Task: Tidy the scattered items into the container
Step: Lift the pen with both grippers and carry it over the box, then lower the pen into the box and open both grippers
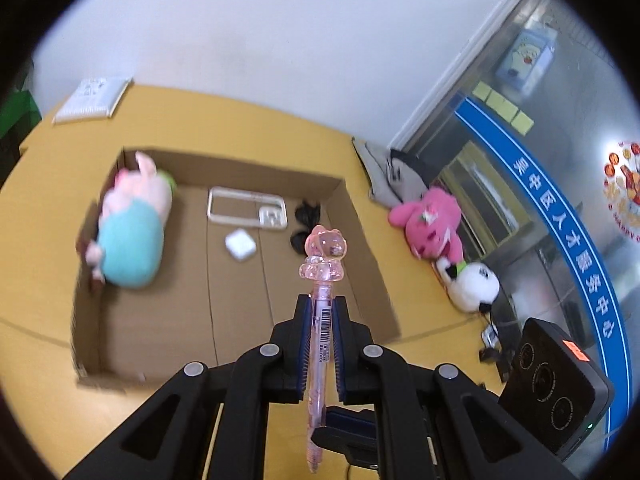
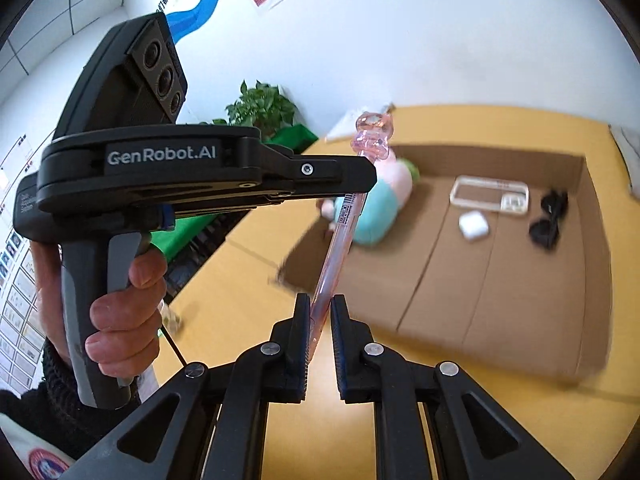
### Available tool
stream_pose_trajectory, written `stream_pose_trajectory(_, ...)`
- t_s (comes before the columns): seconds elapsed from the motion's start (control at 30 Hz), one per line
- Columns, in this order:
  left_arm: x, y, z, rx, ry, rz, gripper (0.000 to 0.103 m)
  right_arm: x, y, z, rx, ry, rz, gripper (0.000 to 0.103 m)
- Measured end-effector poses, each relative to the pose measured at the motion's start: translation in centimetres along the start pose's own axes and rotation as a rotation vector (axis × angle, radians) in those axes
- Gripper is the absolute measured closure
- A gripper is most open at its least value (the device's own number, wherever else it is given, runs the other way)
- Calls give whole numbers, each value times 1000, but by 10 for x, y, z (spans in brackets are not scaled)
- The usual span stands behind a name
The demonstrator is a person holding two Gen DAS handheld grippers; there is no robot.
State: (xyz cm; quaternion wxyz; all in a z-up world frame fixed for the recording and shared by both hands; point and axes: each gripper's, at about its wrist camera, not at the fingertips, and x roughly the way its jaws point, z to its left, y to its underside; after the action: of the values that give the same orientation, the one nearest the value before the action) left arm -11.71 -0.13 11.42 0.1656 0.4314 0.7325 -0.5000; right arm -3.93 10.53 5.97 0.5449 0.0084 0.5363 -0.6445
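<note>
A clear pink pen [image 1: 322, 312] with a cat-shaped top is clamped between my left gripper's [image 1: 322, 300] fingers, held above the near edge of the open cardboard box [image 1: 360, 216]. In the right wrist view the same pen [image 2: 340, 232] runs from the left gripper [image 2: 360, 184] down between my right gripper's [image 2: 320, 304] fingers, which stand slightly apart around its lower end. The box [image 2: 592, 240] holds a pink and teal plush pig [image 1: 132, 228], a clear phone case [image 1: 248, 206], a white earbud case [image 1: 240, 244] and black sunglasses [image 1: 306, 224].
On the yellow table [image 1: 48, 208] right of the box lie a pink plush [image 1: 432, 224], a panda plush [image 1: 474, 284] and a grey pouch [image 1: 384, 172]. A white packet [image 1: 92, 98] lies at the far left. A potted plant [image 2: 260, 108] stands beyond the table.
</note>
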Motion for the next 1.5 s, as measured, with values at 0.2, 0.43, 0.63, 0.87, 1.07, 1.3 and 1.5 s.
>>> stream_pose_trajectory(0.2, 12, -46, 15, -10, -35, -8, 94, 19, -48, -9, -2, -13, 36, 92)
stream_pose_trajectory(0.43, 57, -78, 45, -27, -73, 62, 94, 55, -95, -52, 23, -12, 75, 102)
stream_pose_trajectory(0.63, 104, -88, 82, -85, -92, 122, 94, 97, -89, -81, 55, -18, 155, 99)
stream_pose_trajectory(0.87, 134, -89, 98, -126, -77, 162, 94, 132, -83, -100, 77, -2, 174, 37)
stream_pose_trajectory(1.07, 148, -89, 111, -156, -99, 185, 94, 156, -80, -114, 108, 7, 216, 89)
stream_pose_trajectory(1.3, 169, -87, 127, -169, -140, 225, 94, 179, -75, -129, 169, -3, 259, 90)
stream_pose_trajectory(1.5, 195, -91, 137, -151, -190, 269, 94, 200, -76, -146, 232, -4, 293, 90)
